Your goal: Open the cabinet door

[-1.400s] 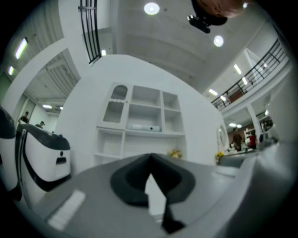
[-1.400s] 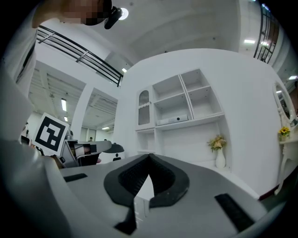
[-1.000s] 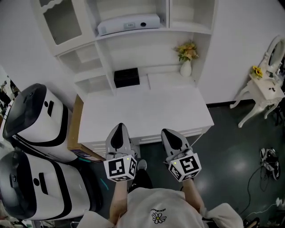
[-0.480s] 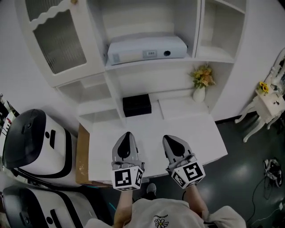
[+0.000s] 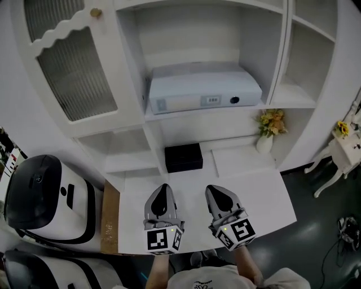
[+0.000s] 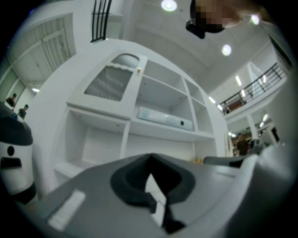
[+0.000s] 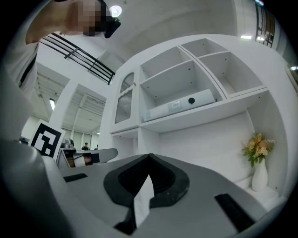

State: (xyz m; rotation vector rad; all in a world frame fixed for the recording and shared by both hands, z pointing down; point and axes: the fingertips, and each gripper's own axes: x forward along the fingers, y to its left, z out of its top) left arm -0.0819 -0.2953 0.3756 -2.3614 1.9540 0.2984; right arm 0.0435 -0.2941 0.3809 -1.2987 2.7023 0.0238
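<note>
**At the desk's edge, both grippers shut, the door not yet reached**

Above the flat white desk top (image 5: 256, 195) stands a white shelf unit. Its tall white cabinet door with a scalloped frame and ribbed glass panel (image 5: 76, 68) fills the upper left bay and looks closed, flush with the frame. A small round brass knob (image 5: 96, 12) sits on the door's edge next to the open shelves. The left gripper view shows the same door (image 6: 109, 83) up and to the left of the jaws, well apart from them.

The left gripper (image 5: 163, 187) and the right gripper (image 5: 214, 189) hover side by side over the near part of the desk, both pointing at the shelves. Each gripper's own view shows its jaws pressed together with nothing between them. Neither touches the cabinet.

A long white box-shaped device (image 5: 203, 93) lies on the middle shelf. Below it are a small black box (image 5: 183, 157) and a white vase of yellow flowers (image 5: 268, 131). A rounded white-and-black machine (image 5: 42, 197) stands left of the desk.

As I judge it, this is the approach, before any contact. The left gripper looks the better placed. It would have to rise toward the knob, part its jaws, close on the knob, then pull outward along the door's swing. The knob is small, so a poorly centred grip could slip off.
</note>
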